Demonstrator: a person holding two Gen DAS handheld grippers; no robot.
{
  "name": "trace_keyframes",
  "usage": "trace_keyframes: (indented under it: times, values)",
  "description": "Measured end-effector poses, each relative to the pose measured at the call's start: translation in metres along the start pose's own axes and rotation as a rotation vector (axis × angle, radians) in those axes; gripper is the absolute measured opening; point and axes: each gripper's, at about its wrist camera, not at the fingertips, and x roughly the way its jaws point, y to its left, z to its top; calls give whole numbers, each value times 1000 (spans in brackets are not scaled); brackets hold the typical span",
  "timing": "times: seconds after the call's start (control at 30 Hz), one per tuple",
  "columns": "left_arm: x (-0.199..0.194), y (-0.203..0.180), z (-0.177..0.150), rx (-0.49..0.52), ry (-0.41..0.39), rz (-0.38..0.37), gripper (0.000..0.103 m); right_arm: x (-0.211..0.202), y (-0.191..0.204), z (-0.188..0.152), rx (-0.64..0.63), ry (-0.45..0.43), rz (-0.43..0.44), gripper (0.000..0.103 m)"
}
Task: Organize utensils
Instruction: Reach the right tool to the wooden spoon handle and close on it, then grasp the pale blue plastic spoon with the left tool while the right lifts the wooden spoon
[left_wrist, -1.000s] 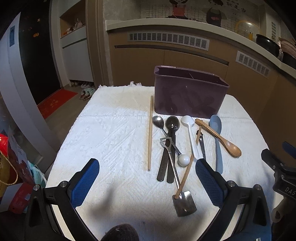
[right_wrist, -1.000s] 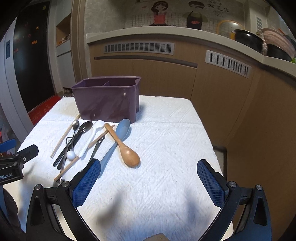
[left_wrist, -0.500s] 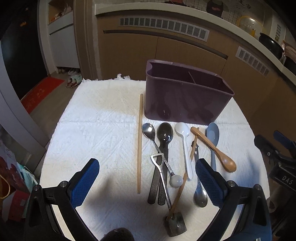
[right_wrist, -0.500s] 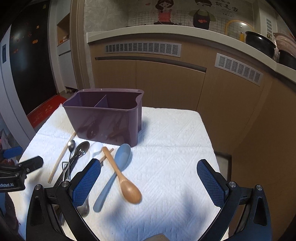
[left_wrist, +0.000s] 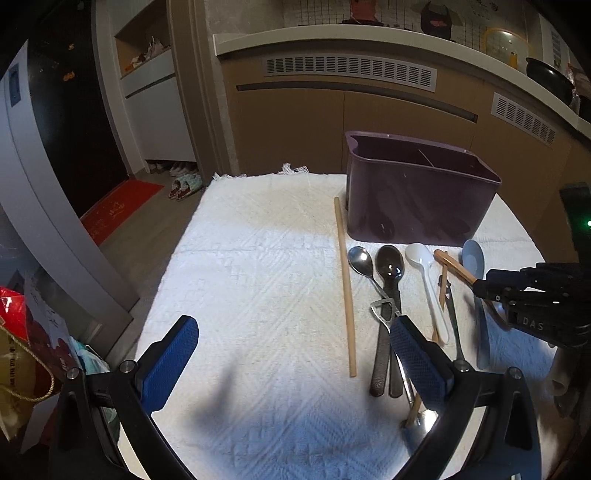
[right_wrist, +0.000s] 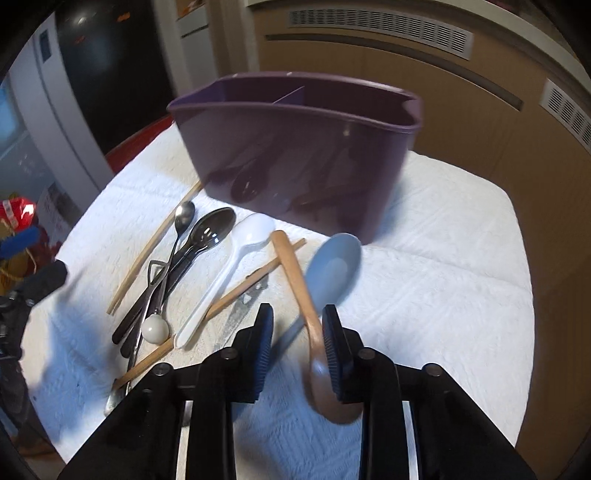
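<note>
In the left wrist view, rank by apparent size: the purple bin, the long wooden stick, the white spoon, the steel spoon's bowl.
1. Purple bin
2. Wooden stick
3. White spoon
4. Steel spoon's bowl

The bin sits farthest, so it is truly largest.

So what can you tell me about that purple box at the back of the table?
The purple box is a deep, glossy, plastic-looking caddy, oblong with rounded corners and a thin rim. An inner divider splits it into compartments; what can be seen of the inside looks empty. It stands upright on the white cloth, open side up. The spoons lie in front of it and mirror faintly in its front wall. Neither gripper touches it.
</note>
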Motion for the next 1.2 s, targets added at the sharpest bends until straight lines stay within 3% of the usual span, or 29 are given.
trace_keyframes:
  times: [0.23,0.33,0.4,0.63,0.73,0.9,1.03,1.2]
  values:
    - [-15,13,-5,-11,-59,71,103,30,7,15,-91,29,-65,23]
    - [-15,10,-4,-2,-52,43,103,37,3,15,-89,51,-77,20]
    - [-10,5,-4,8,-25,7,103,37,5,13,-101,59,-95,12]
    - [11,-23,-4,13,109,-159,103,-3,-10,-8,-19,22,-44,11]
    - [10,-43,-6,65,92,-163,103,-30,-19,-17,30,-14,-23,11]
    - [10,-92,7,205,67,-235,102,-62,-38,-33,98,-47,-3,11]
    - [32,-136,25,308,100,-294,83,-71,-50,-45,152,-75,-1,11]
    - [73,-165,47,221,217,-442,81,-81,-70,-57,211,-108,-6,11]
